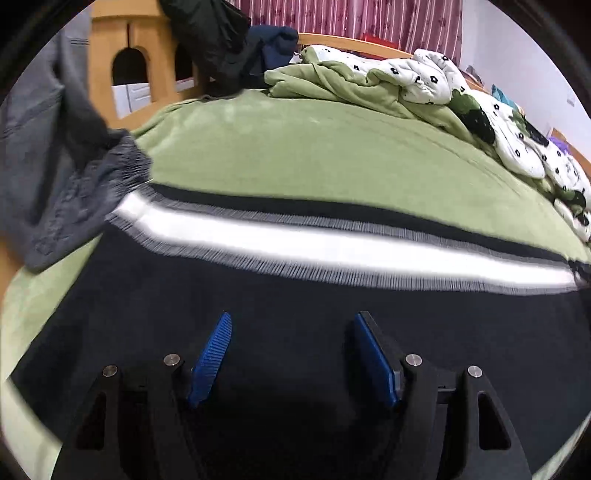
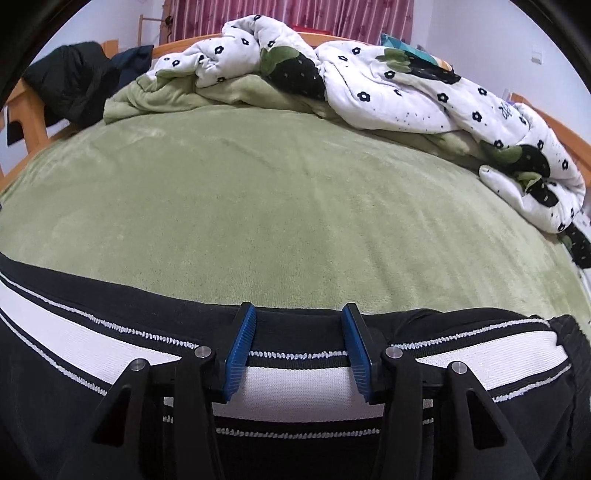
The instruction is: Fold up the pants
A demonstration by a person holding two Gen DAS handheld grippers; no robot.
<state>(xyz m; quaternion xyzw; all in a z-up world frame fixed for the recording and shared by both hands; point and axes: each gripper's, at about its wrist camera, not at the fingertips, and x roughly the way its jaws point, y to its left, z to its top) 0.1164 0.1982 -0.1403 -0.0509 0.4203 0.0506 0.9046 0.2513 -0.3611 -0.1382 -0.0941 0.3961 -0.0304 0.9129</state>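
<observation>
Black matt knit-cloth pants [image 2: 295, 454], with a white ribbed stripe edged in rough stitching, are lying on a green plush fleece bed cover [image 2: 258, 206]. A white flower-printed quilted cotton duvet [image 2: 399, 92] is bunching at 1 o'clock. Matt black plastic right gripper [image 2: 299, 325] and left gripper [image 1: 291, 328] are showing ridged blue rubbery pads [image 2: 238, 354] and shiny metal pins. A smooth tan wooden bed frame [image 1: 107, 55] is showing at 11 o'clock.

left wrist: low, close over the pants [image 1: 295, 332], facing across the bed [image 1: 295, 155] toward the curtain [image 1: 351, 18] | right wrist: equally low, same heading | shared: striped pants, green bed, floral quilt [image 2: 406, 81], curtain
</observation>
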